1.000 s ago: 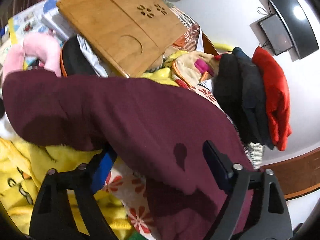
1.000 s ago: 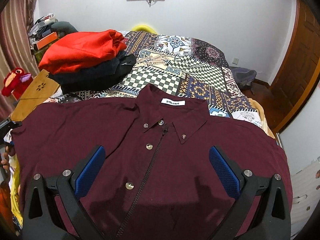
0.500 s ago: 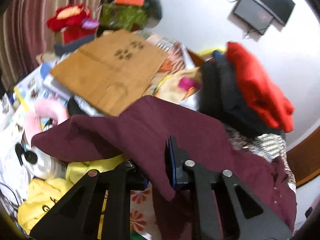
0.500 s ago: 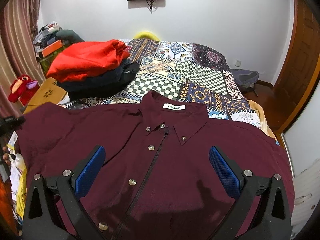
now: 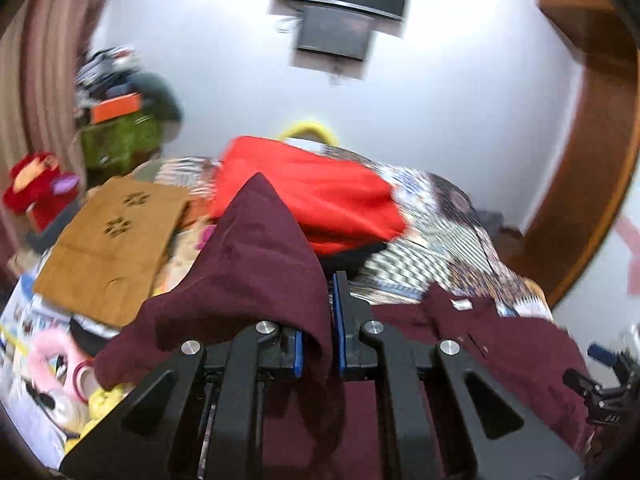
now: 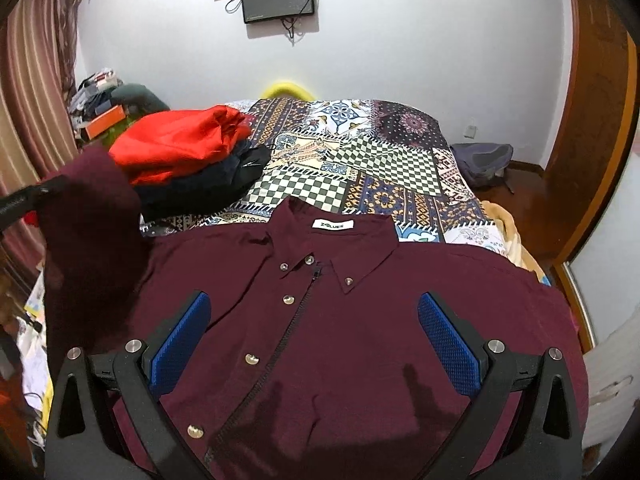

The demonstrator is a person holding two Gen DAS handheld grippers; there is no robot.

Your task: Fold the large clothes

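Lifting the left sleeve inward over the shirt's body.

Jaws of the left gripper [image 5: 318, 344] are pinched shut on the sleeve of the dark maroon button-front shirt [image 6: 340, 320], raised off the left edge of the patchwork-quilted bed [image 6: 384, 160]. The shirt lies flat, collar away, its long axis running from the near edge toward the far wall. Jaws of the right gripper [image 6: 314, 344] hang wide open above its chest, holding nothing; the fold probably carries rightward across that placket.
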